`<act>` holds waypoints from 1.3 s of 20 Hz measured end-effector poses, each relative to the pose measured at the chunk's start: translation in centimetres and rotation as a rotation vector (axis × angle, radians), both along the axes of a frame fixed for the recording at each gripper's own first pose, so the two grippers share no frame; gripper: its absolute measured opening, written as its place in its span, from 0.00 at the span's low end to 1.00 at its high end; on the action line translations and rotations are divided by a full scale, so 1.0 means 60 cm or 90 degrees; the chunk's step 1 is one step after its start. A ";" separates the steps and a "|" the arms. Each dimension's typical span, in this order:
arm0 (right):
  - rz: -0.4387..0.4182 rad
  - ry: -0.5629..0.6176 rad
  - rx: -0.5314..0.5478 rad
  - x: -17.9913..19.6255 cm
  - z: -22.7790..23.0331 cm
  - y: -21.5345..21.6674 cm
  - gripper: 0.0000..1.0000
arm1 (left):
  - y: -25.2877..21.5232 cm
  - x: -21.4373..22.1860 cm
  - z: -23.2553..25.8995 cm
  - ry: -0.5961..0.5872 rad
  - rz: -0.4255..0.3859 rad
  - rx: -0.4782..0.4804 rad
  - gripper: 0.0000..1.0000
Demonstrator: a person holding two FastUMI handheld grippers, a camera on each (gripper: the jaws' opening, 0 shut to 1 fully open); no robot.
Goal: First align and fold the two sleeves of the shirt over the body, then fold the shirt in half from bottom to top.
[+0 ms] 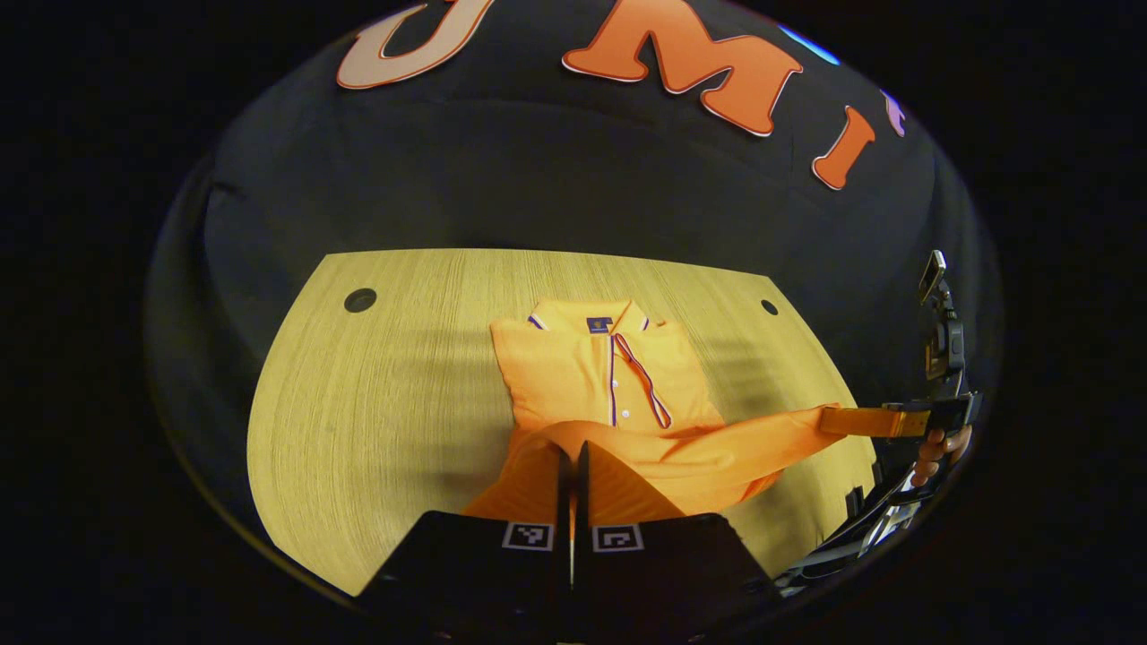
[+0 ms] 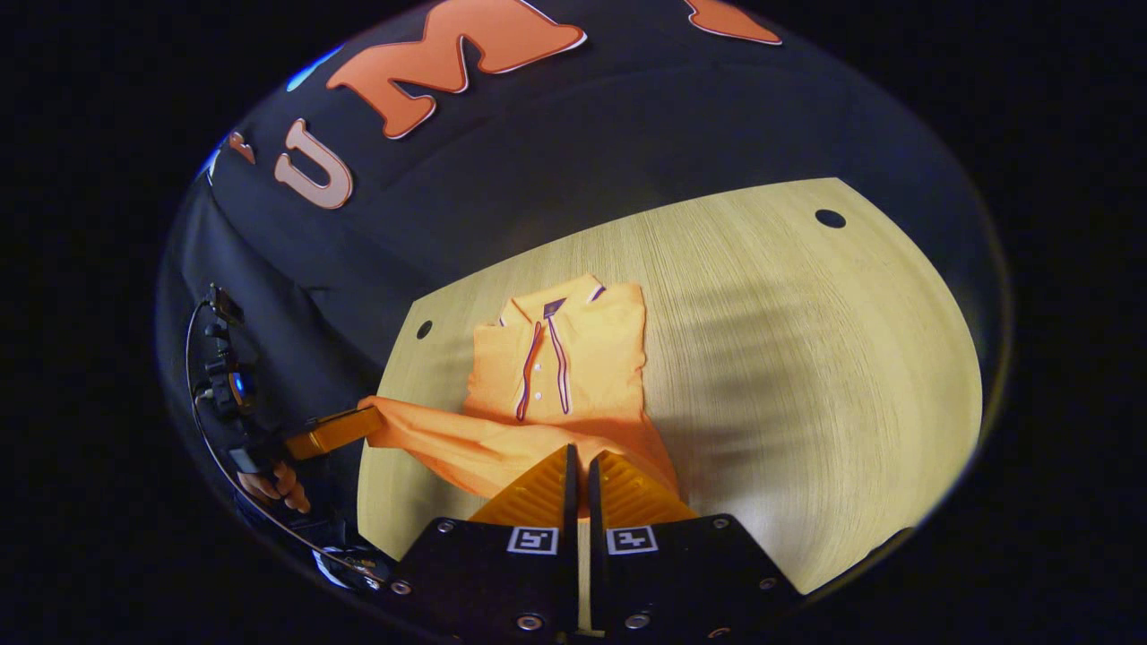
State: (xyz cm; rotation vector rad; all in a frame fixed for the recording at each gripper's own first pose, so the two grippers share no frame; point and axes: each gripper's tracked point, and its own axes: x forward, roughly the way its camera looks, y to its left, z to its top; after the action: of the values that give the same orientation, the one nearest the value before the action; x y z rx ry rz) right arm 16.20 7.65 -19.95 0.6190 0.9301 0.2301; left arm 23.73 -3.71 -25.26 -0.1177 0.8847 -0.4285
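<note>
The orange polo shirt point(image 1: 587, 372) is lying on the pale wood-grain worktop point(image 1: 376, 421), collar toward the booth wall, placket and buttons facing up, sleeves already folded in so the upper body is showing as a neat rectangle. The bottom hem is being held up off the worktop at both corners and is being stretched into a raised band across the lower body. In the left gripper view, the left gripper point(image 1: 573, 466) is being seen from behind its own fingers; the jaws are being kept almost together, only a thin slit between them, with the near hem corner bunched right at the tips, so cloth is being pinched there. In the same view the right gripper point(image 1: 896, 421) is being seen farther off at the right edge, a hand point(image 1: 941, 452) wrapped around its handle, the opposite hem corner being gripped at its tip. In the right gripper view, the right gripper point(image 2: 578, 475) is being shown with jaws narrowed to a thin gap on the hem fold just ahead of them, and the left gripper point(image 2: 336, 432) is being seen at the left, held by a hand point(image 2: 273, 484), with the far hem corner meeting its tip. Two dark round holes point(image 1: 360, 299) are being seen in the worktop near its far corners, well apart from the shirt point(image 2: 560, 358).
</note>
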 end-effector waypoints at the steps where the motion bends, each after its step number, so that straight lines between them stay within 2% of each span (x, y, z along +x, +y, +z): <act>1: -0.002 0.001 -0.001 0.018 0.000 0.001 0.06 | 0.002 0.025 -0.006 -0.001 -0.003 0.001 0.01; 9: -0.025 0.031 -0.036 0.134 -0.028 -0.012 0.06 | 0.009 0.185 -0.027 -0.030 -0.022 0.021 0.01; 15: -0.044 0.048 -0.066 0.230 -0.058 -0.031 0.06 | -0.006 0.269 -0.060 -0.043 -0.055 0.049 0.01; 22: -0.079 0.084 -0.056 0.326 -0.091 -0.030 0.06 | -0.007 0.341 -0.102 -0.039 -0.043 0.088 0.02; 25: -0.136 0.093 -0.023 0.355 -0.095 -0.034 0.08 | -0.008 0.349 -0.111 -0.044 -0.046 0.099 0.12; 26: -0.149 0.078 -0.014 0.368 -0.087 -0.041 0.20 | -0.008 0.363 -0.106 -0.063 -0.037 0.102 0.29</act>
State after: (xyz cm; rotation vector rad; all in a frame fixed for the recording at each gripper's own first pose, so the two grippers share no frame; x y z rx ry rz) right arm 38.28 5.17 -25.17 0.7220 0.9670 -0.0273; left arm 45.49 -4.19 -31.59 0.0754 0.8234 -0.4127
